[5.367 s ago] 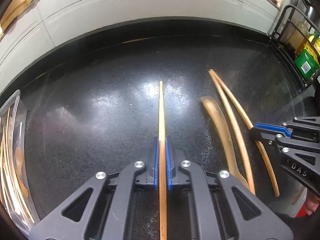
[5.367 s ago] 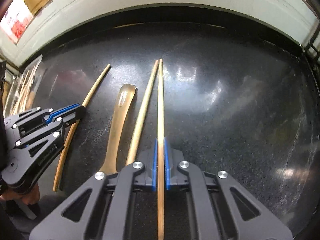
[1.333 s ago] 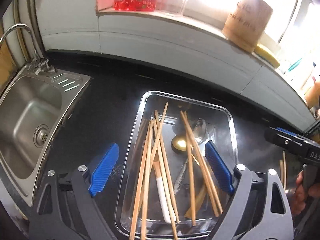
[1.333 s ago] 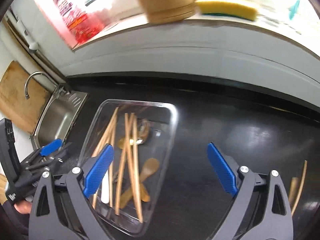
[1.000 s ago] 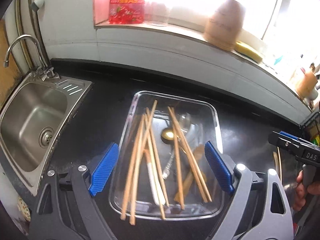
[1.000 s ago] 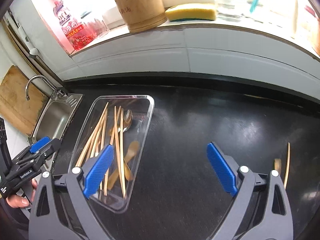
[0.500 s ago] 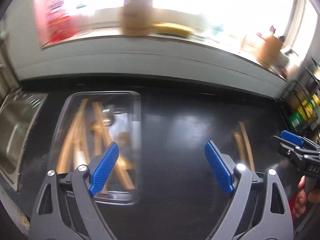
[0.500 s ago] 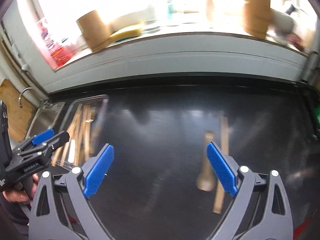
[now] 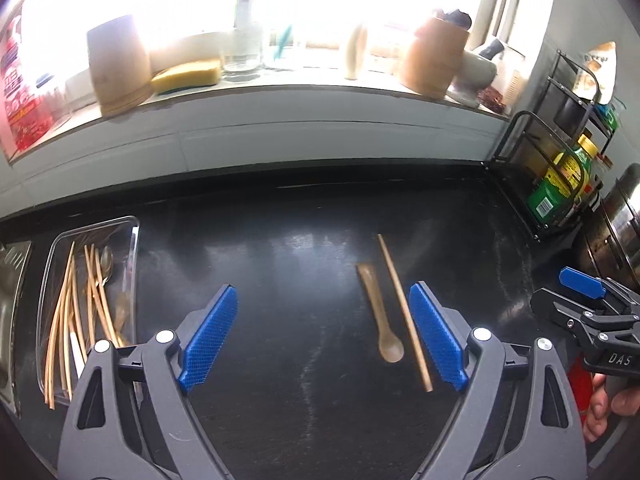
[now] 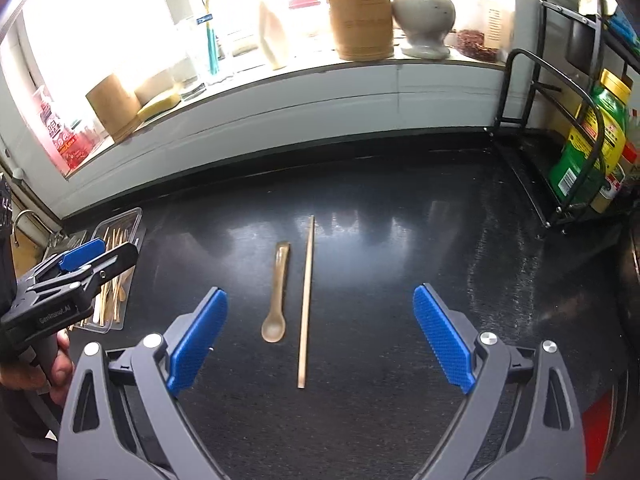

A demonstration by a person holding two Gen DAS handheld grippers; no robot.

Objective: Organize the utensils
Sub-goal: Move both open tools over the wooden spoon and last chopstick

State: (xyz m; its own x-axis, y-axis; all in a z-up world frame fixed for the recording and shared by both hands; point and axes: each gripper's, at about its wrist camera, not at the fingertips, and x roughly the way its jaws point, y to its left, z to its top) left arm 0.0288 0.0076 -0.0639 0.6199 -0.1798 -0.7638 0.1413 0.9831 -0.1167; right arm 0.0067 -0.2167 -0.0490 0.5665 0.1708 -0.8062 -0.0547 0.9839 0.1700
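Your left gripper hangs over the black tabletop with its jaws spread wide and nothing between them; its blue pads frame bare surface. Your right gripper likewise stands with jaws wide and empty. Between the right gripper's pads, just ahead, lie a wooden spoon, bowl toward you, and a single chopstick, side by side and close but apart, both flat on the tabletop. In the left wrist view the same spoon and chopstick lie beside the right-hand pad. Farther left sits a clear tray holding a loose bundle of chopsticks and a metal spoon. At the far right a black wire rack holds a green bottle. Beyond, the white sill carries wooden canisters, a yellow sponge and a stone mortar.
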